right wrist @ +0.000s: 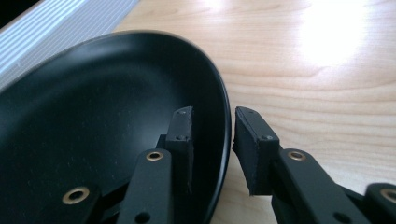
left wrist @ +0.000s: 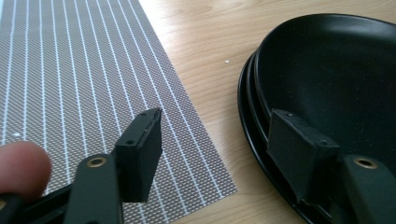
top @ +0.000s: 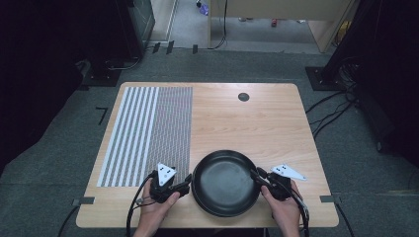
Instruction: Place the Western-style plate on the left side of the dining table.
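Table [top: 276, 123], stacked plates [left wrist: 327, 70], claw [right wrist: 212, 135] astride rim

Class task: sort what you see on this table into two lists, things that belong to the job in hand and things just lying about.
In the job:
- round black shallow dish
- left tool
- right tool

Lying about:
- grey striped woven placemat
- small dark round grommet in the wooden table

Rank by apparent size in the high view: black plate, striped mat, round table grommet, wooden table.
1. wooden table
2. striped mat
3. black plate
4. round table grommet

No close calls; the grommet lies farther from the camera, but is plainly smallest.
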{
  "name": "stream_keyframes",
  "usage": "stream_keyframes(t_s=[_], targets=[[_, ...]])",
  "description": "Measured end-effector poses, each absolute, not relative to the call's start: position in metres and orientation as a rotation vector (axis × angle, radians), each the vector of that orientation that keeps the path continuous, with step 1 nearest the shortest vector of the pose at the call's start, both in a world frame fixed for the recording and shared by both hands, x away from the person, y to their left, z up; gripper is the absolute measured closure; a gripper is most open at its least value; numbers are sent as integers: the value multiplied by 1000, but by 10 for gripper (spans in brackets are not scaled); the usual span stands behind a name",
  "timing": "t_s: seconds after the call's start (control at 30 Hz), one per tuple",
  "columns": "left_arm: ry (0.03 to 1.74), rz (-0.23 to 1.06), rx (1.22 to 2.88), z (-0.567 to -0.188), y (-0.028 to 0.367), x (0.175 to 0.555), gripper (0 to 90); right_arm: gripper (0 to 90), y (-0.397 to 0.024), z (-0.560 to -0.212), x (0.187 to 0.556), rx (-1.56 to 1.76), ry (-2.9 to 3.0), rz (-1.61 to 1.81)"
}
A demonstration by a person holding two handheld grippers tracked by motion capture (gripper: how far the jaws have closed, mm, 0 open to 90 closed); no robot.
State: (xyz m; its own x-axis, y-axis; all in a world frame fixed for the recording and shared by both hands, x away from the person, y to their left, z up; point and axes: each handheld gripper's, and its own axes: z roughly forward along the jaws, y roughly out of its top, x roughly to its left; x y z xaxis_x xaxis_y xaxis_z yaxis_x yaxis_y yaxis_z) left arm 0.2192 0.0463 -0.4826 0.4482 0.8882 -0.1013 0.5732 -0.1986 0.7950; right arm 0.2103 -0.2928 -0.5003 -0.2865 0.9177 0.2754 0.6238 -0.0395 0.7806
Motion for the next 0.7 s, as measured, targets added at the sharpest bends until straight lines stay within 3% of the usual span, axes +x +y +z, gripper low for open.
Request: stream_keyframes(t_s=[0.17, 0.33, 0.4, 0.5, 0.53, 0.7], targets=[[1222, 491, 1912, -486, 41, 216, 442, 732, -293, -503, 209, 1571, 1901, 1265], [1257, 405, 1841, -485, 41, 214, 555, 710, -292, -504, 209, 1596, 1900, 1274], [1268, 315, 1790, -484, 43, 215, 590, 738, -292, -503, 208, 1611, 1878, 1281], [1252, 270, 1798, -485, 43, 216, 580, 769, -295, -502, 208, 1639, 1857, 1298], [1249, 272, 1804, -485, 42, 216, 534, 788, -298, -501, 208, 1666, 1849, 1319], [1262, 321, 1832, -491, 31, 214, 518, 825, -303, -498, 208, 1701, 1846, 1340]])
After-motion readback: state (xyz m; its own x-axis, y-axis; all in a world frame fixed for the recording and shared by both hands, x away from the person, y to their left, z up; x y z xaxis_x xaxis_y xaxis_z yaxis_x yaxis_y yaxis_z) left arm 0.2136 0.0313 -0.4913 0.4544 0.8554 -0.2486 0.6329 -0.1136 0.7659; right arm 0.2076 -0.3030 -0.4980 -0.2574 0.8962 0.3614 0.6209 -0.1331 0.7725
